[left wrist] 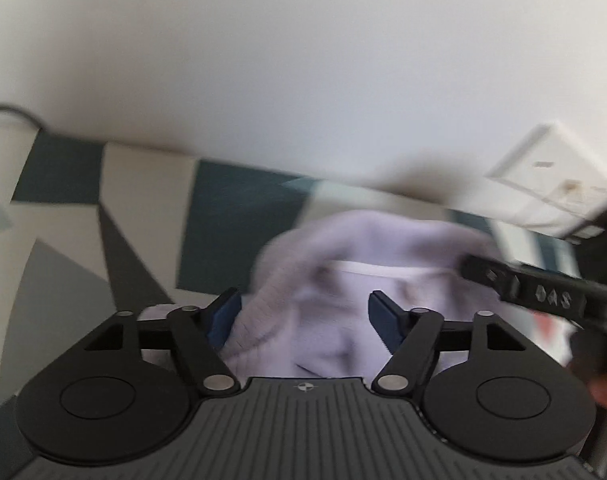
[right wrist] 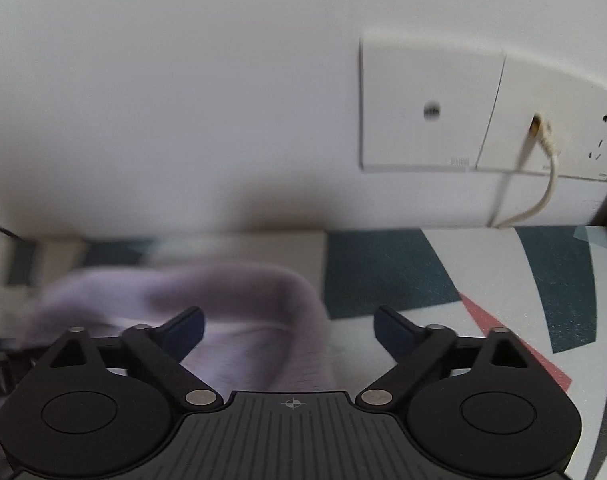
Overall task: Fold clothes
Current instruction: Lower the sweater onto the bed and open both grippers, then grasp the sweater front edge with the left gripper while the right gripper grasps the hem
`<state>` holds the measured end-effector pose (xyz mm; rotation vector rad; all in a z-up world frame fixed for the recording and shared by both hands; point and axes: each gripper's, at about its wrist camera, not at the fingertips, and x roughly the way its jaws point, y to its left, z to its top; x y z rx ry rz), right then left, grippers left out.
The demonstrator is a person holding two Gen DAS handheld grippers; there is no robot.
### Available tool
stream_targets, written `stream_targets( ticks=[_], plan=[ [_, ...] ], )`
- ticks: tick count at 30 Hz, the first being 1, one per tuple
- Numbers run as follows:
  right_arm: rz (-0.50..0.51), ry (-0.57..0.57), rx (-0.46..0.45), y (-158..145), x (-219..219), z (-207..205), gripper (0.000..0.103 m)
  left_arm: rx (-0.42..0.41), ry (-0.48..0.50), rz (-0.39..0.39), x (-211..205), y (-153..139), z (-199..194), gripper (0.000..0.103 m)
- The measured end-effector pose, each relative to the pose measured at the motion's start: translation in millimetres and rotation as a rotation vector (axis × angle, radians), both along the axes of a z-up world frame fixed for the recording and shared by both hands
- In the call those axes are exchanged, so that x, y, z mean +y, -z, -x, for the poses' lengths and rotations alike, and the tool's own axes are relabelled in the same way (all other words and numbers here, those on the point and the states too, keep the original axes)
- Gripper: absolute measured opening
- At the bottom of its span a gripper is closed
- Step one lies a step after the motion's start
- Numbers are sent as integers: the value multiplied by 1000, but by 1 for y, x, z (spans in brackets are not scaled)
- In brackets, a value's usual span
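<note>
Though blur smears the lilac garment [left wrist: 335, 280], both grippers' jaws stand apart, empty.

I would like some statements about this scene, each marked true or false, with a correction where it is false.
1. Both grippers are open. True: the left gripper and the right gripper both have their jaws spread, and nothing is pinched between them.
2. The garment is dark green. False: the garment is pale lilac.
3. The garment lies on a surface with a geometric pattern. True: the patterned cover shows teal, grey, white and red shapes.
4. No cable is plugged into the wall. False: a white cable hangs from a wall plate.
5. The garment lies flat and smooth. False: it is bunched up in folds.
</note>
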<state>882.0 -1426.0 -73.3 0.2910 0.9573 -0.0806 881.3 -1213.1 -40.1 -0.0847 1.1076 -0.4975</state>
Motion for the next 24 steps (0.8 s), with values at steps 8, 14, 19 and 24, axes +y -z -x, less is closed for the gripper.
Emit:
stream_targets(
  ticks=[8, 14, 19, 24],
  plan=[
    [-276, 14, -113, -74, -14, 88, 97, -274, 124, 166, 86, -58, 88, 91],
    [-293, 138, -63, -67, 1, 191, 97, -202, 92, 108, 135, -15, 160, 91],
    [-249, 216, 1, -46, 28, 262, 97, -97, 65, 40, 156, 17, 196, 91],
    [-188, 177, 64, -25, 63, 300, 94, -45, 77, -14, 173, 32, 225, 91]
  ],
)
